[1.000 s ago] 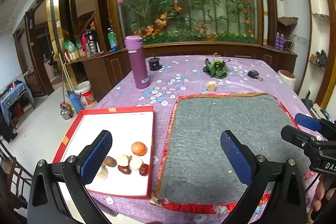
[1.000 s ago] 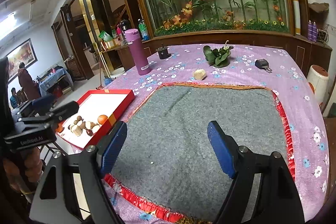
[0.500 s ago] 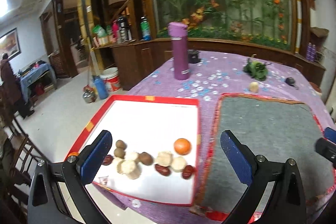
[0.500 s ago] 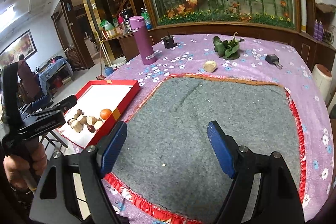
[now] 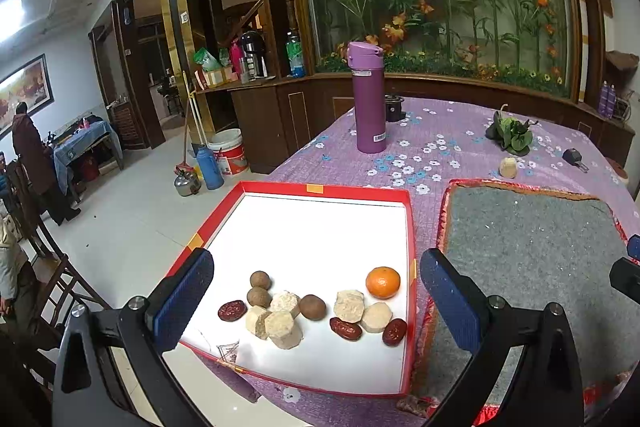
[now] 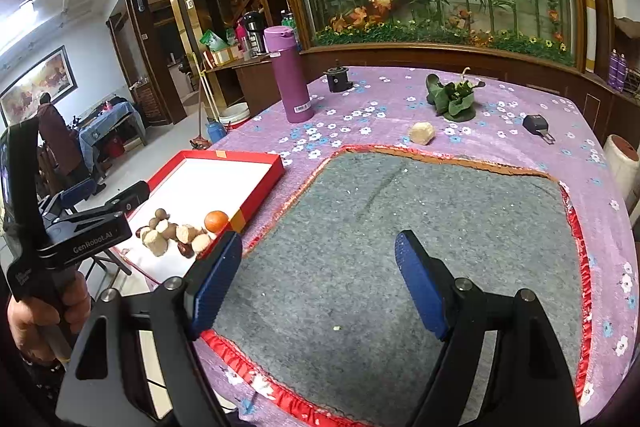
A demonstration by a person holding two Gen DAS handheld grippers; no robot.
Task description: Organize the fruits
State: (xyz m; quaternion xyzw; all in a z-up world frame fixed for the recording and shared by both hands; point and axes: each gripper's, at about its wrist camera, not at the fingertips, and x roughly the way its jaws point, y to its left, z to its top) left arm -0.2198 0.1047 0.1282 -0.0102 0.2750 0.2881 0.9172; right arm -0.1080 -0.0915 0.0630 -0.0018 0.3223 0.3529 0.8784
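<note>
black gripper [image 5: 316,297] frames, blue pads [image 5: 185,297], silver screws

A shallow box lid [image 5: 404,227] lies on the table [image 5: 440,131], just left of a felt mat [image 5: 540,247]. In the lid's near half, fruits cluster: a tangerine [image 5: 383,282] at the right, longans [image 5: 260,279] at the left, jujubes [image 5: 345,328] and pale cut chunks [image 5: 284,323] between. Behind the lid stands a flask [image 5: 368,99], a small pot [image 5: 394,107] just to its right. Beyond the mat's far edge lies one more pale chunk [image 5: 508,167], with leafy greens [image 5: 510,135] behind it and a car key [image 5: 574,158] to the right.
</note>
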